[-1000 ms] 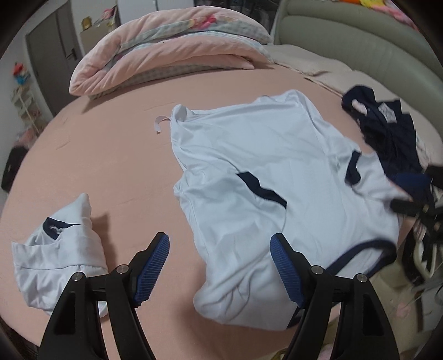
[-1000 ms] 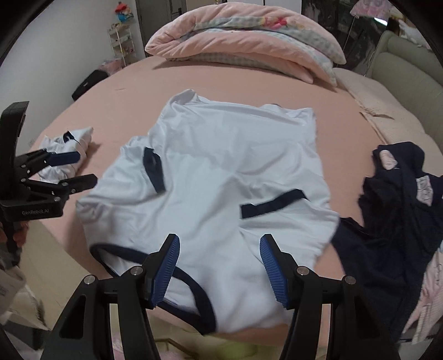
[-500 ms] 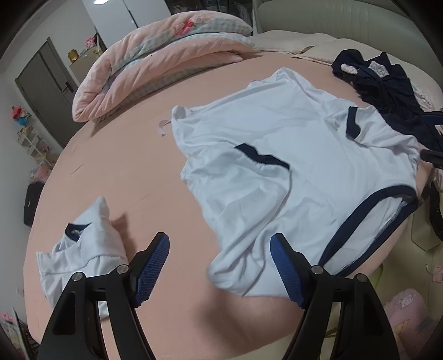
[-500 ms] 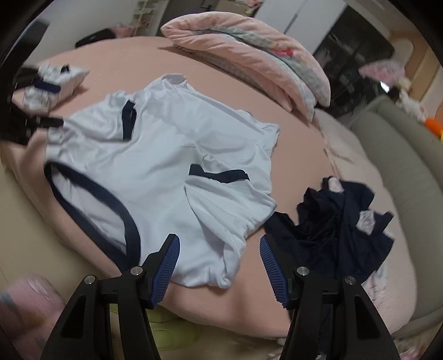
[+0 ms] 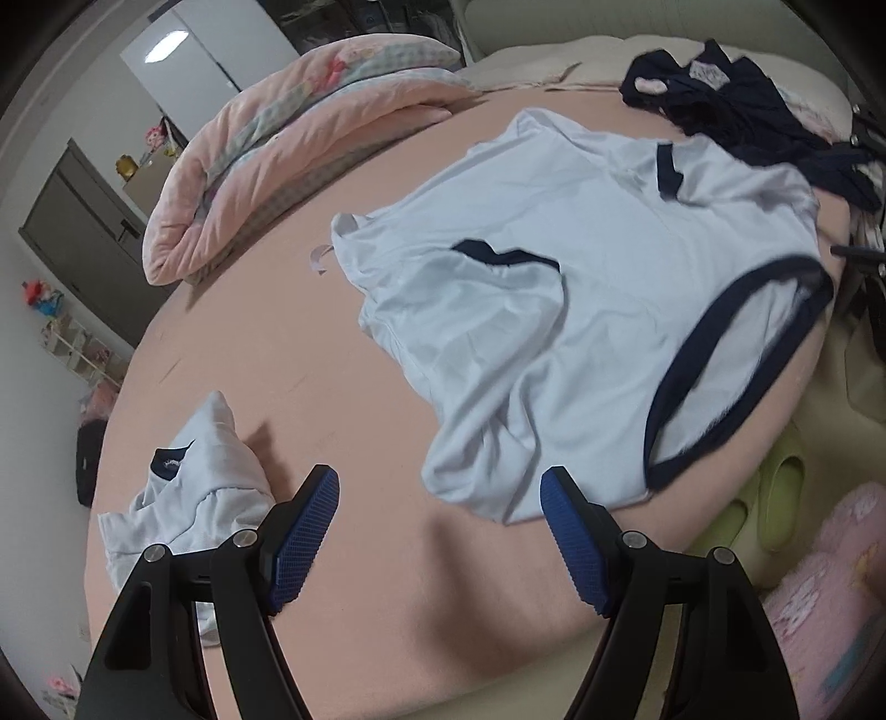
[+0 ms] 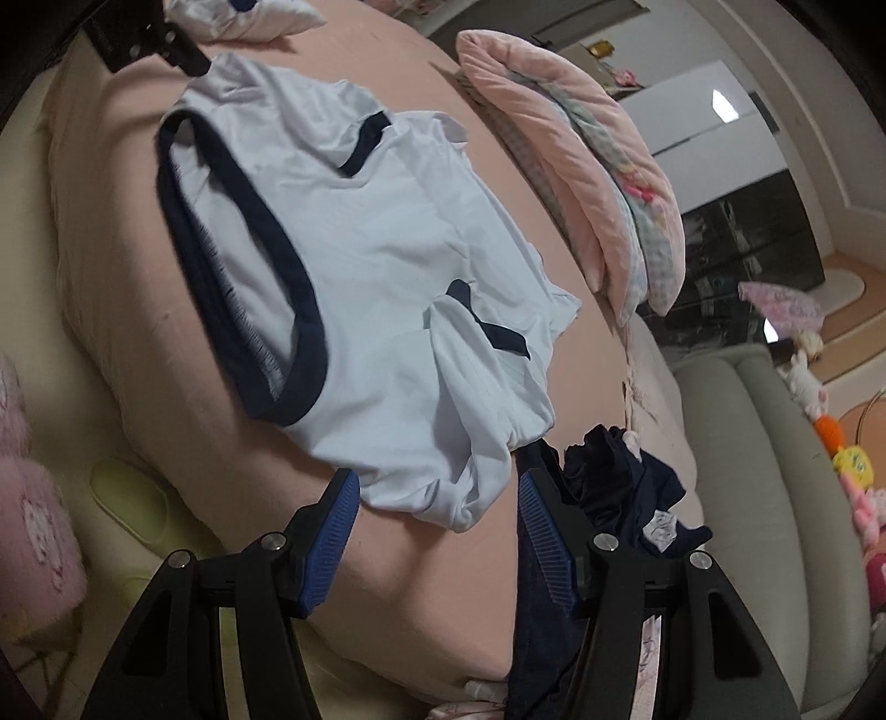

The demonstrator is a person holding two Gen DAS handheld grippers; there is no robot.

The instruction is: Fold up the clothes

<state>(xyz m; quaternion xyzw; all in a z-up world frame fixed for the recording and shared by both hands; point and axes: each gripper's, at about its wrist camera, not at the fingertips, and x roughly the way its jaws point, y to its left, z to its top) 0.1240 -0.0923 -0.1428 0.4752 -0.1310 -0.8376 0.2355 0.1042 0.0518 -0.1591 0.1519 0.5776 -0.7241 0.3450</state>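
Observation:
A white T-shirt with navy trim (image 5: 581, 310) (image 6: 387, 310) lies spread out, loosely rumpled, on the pink bed (image 5: 310, 360). My left gripper (image 5: 440, 487) hovers open just short of the shirt's near sleeve corner, nothing between its blue pads. Over the opposite sleeve corner my right gripper (image 6: 437, 493) stands open; the rumpled cloth reaches between its fingers (image 6: 338, 515), but the pads do not press on it. The left tool (image 6: 149, 39) shows at the top left of the right wrist view.
A small folded white garment (image 5: 188, 498) lies left of my left gripper. A heap of navy clothes (image 5: 736, 111) (image 6: 620, 487) sits beside the shirt. A folded pink quilt (image 5: 288, 160) lies at the back. Green slippers (image 5: 775, 487) are on the floor by the bed edge.
Both grippers have sunk closer to the bed and rolled, so the views are tilted. Each has neared a sleeve corner of the shirt. The jaws keep the same width.

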